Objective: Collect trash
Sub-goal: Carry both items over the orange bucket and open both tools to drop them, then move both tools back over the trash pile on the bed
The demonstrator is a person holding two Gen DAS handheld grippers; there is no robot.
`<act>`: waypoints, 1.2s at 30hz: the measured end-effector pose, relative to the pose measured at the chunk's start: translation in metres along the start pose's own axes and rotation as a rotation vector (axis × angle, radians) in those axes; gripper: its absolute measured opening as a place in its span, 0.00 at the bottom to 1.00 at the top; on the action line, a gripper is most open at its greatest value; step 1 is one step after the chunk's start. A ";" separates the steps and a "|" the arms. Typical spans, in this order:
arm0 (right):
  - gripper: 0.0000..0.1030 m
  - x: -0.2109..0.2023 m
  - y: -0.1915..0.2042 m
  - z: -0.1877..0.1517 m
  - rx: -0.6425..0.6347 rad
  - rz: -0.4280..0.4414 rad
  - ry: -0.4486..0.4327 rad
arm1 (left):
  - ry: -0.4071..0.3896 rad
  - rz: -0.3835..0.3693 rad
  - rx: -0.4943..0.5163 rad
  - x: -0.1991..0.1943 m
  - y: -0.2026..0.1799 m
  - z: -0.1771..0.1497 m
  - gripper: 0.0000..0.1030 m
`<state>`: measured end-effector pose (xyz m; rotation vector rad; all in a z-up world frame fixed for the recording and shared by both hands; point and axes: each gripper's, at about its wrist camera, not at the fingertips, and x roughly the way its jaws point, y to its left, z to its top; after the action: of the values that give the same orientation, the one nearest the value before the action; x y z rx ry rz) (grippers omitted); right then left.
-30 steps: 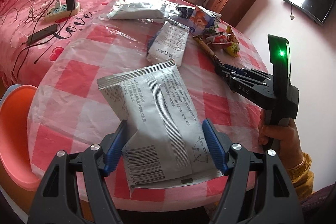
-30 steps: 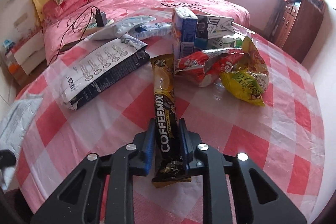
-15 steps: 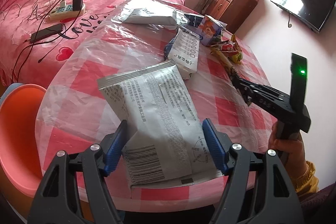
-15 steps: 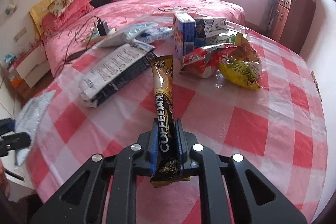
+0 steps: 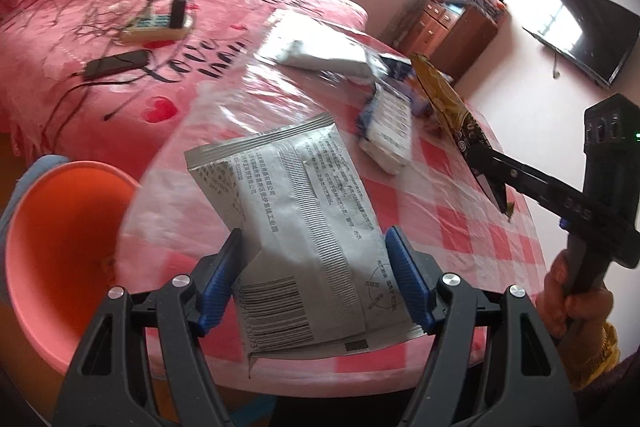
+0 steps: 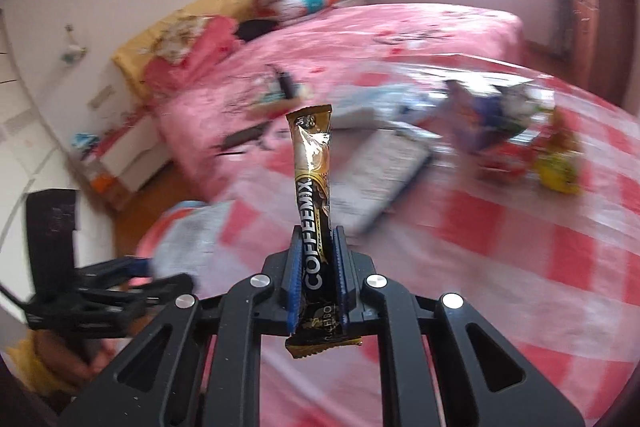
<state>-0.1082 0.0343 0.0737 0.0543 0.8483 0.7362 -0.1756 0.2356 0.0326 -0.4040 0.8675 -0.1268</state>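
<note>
Now the coffee stick (image 6: pixel 313 211) is lifted clear of the table (image 6: pixel 520 267), clenched in the right gripper (image 6: pixel 316 283), while the silver packet (image 5: pixel 304 227) is grasped by the left gripper (image 5: pixel 316 283) near the orange bin (image 5: pixel 60 247).

A: Counts, quick. Silver foil pouches with black print?
B: One (image 5: pixel 304 227).
A: Gold-and-black Coffeemix stick sachets?
B: One (image 6: pixel 314 203).
A: Orange plastic bins?
B: One (image 5: pixel 60 251).
A: Other wrappers on the red-checked round table (image 5: pixel 460 223)?
B: One white-and-blue printed packet (image 5: pixel 390 131), one white flat bag (image 5: pixel 320 55). The far pile is too blurred to count.
A: Black two-finger grippers?
B: Two.
</note>
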 end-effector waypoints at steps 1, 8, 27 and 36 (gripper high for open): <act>0.15 0.004 0.010 0.003 -0.008 0.030 0.009 | -0.010 0.011 -0.009 -0.004 0.006 0.001 0.70; 0.15 0.059 0.087 0.020 -0.067 0.225 0.131 | -0.057 0.125 -0.084 -0.030 0.059 -0.004 0.70; 0.87 0.123 0.117 0.026 0.003 0.286 0.173 | 0.028 0.422 -0.319 -0.024 0.178 -0.040 0.84; 0.88 0.092 0.076 0.018 0.004 0.155 0.049 | -0.006 0.404 -0.262 -0.024 0.155 -0.032 0.84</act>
<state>-0.0995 0.1520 0.0496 0.1066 0.8993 0.8845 -0.2236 0.3754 -0.0297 -0.4646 0.9467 0.3636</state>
